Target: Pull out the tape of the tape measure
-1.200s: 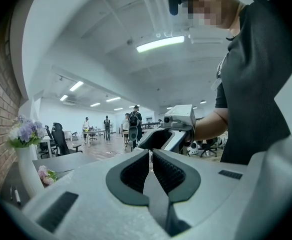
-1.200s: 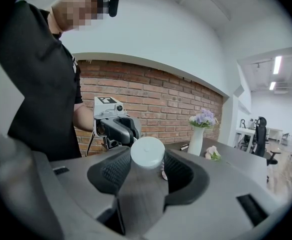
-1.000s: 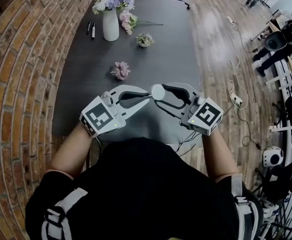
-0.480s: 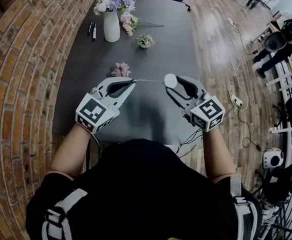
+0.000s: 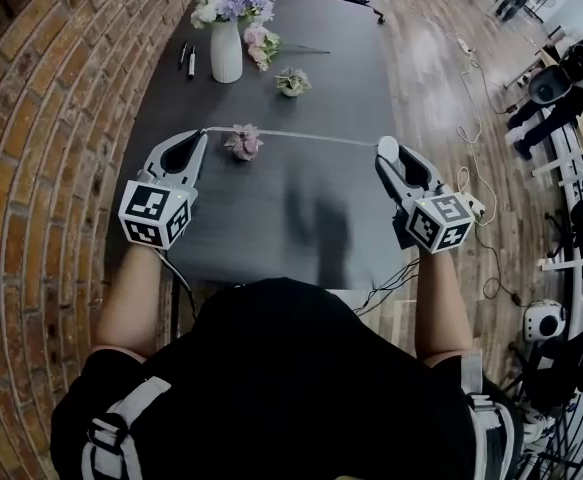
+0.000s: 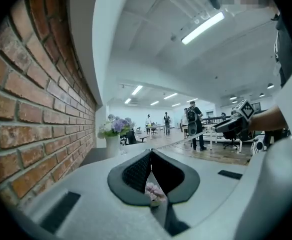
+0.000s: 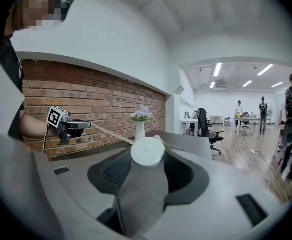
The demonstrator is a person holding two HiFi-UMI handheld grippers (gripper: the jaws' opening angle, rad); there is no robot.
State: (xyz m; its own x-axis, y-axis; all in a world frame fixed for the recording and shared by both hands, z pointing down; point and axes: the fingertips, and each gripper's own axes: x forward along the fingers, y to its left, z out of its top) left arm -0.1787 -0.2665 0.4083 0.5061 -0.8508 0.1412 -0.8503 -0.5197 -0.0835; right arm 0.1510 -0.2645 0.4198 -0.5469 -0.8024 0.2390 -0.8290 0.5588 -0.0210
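Head view is where the progress is read most plainly. The tape measure [image 5: 388, 148], a round white case, is clamped between the jaws of the right claw [image 5: 386, 155], which stand wide around it, above the right edge of the dark bench [image 5: 341, 98]. The left claw [image 5: 203, 134] is held over the bench's left side, near the brick wall, with its jaws pressed together on the free end of the tape [image 5: 311, 137]. Between the two claws the tape is stretched as a thin, nearly straight line across almost the whole width of the bench, passing just over a loose pink flower [image 5: 242, 142] that lies on it. Both grips are confirmed in the gripper views: no gap is seen between the left jaws, and the white case is seated between the right pads.

The pull is judged to be well advanced, since a long run of tape is already out and taut. How much tape is left inside the case cannot be told. With both arms spread this wide, little further reach is judged to be available, so only a short extra draw seems left.
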